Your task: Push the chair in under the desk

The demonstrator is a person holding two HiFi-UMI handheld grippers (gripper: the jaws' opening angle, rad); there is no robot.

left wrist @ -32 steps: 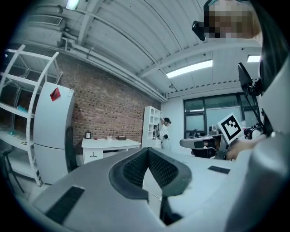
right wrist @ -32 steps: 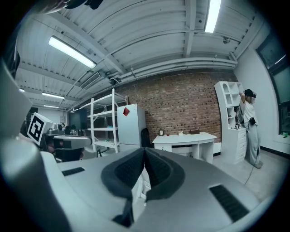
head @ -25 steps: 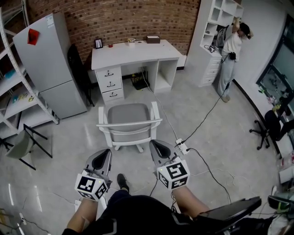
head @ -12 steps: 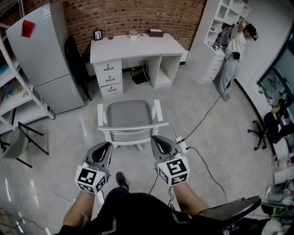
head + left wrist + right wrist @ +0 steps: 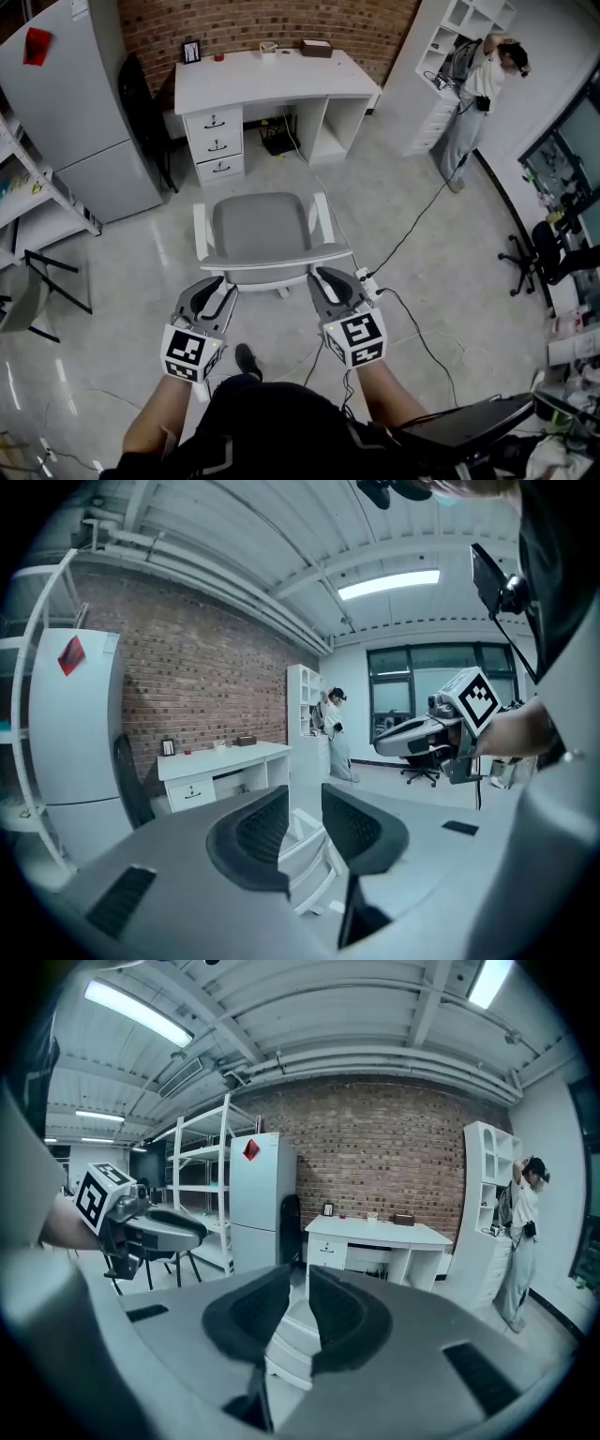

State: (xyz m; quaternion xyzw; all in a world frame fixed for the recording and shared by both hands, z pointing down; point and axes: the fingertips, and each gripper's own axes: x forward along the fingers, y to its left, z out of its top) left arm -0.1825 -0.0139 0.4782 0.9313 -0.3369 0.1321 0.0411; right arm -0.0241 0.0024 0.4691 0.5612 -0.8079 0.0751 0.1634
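the left gripper (image 5: 214, 287) has its jaws partly apart, having just been opening. its own view shows the chair's white frame through the gap, but the pads press on nothing. the right gripper (image 5: 324, 279) stands just beside it on the right. its jaws have also just been opening, to a narrower gap, with the chair's white back showing beyond and below the gap, and nothing is gripped. both grippers point forward and a little down, their tips close to the near side of the backrest rail (image 5: 272, 253), one toward each end. whether either tip touches the rail yet i cannot tell.

the chair (image 5: 261, 223) sits on the floor with its back to the person and its seat facing the far wall. it is well apart from the white surface (image 5: 272, 75), with bare floor between them. the opening under that surface lies to the right of the drawers (image 5: 217, 145) and roughly in line with the chair.

the step in hand looks like the approach to the backrest, and the push itself is not yet begun. the next move calls for setting both grippers against the rail and pushing evenly toward the far side, so the chair runs straight into the opening. a cable (image 5: 412, 234) runs along the floor on the right of the chair, and the base may catch on it.
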